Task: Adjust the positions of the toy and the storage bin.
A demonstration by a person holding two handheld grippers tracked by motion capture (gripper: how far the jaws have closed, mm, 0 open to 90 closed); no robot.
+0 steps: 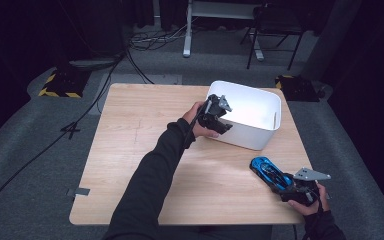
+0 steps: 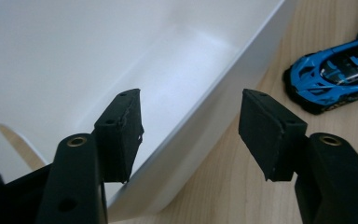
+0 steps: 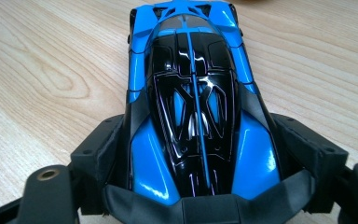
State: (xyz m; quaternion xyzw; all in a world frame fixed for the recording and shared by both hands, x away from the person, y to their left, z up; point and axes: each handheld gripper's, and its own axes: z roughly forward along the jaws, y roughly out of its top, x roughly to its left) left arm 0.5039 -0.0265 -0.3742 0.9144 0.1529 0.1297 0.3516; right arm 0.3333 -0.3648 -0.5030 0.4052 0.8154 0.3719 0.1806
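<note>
A white plastic bin [image 1: 252, 138] stands at the back right of the wooden table [image 1: 140, 135]. My left gripper [image 1: 223, 119] is at the bin's left rim, open; in the left gripper view [image 2: 191, 105] one jaw hangs over the bin's inside [image 2: 74, 56] and the other over the table outside, with the rim between them and nothing held. A blue and black toy car [image 1: 264, 169] rests on the table near the front right corner. My right gripper [image 1: 286, 184] has its jaws pressed on both flanks of the car's near end [image 3: 193, 116]. The toy car [image 2: 333, 74] also lies beyond the left gripper's right jaw.
The bin looks empty inside. Bare wood stretches across the table's left half and middle. The car lies close to the table's right front edge [image 1: 300, 212]. Beyond the table are cables [image 1: 130, 55], a chair [image 1: 275, 25] and a desk leg on the grey floor.
</note>
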